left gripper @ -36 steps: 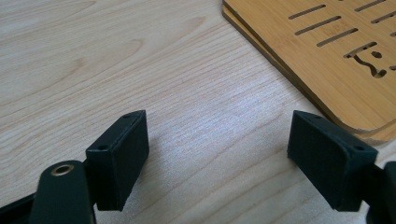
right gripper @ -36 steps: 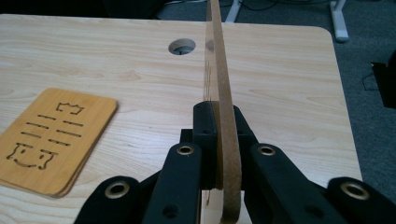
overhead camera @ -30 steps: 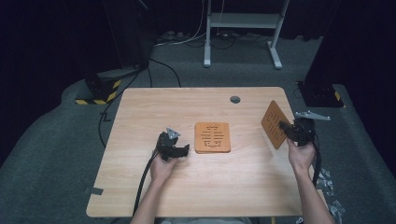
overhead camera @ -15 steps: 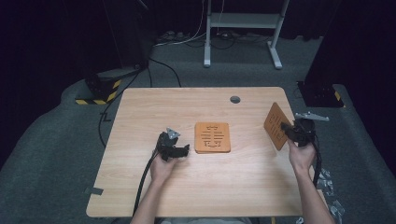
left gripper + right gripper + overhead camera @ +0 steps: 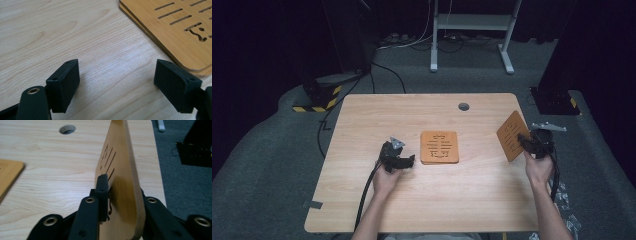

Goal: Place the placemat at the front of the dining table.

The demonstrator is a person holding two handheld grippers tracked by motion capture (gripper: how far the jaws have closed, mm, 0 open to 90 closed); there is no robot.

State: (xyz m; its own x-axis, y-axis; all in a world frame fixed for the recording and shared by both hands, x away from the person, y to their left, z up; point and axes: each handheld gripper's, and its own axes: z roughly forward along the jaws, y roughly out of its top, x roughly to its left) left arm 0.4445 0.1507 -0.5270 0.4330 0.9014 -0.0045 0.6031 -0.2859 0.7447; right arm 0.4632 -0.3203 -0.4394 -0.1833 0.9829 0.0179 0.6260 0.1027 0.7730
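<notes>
High view – right of the flat trivet (image 5: 439,147), our right gripper (image 5: 528,141) – jaws just easing – pinches a tilted trivet (image 5: 512,135); left gripper (image 5: 404,162) gapes

A light wooden table (image 5: 362,200), with a round hole (image 5: 463,106), carries one slotted wooden mat (image 5: 439,147) lying flat mid-table.

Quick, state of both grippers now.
Left gripper: open, holding nothing.
Right gripper: gripping the upright wooden coaster, its fingers just easing open.
</notes>
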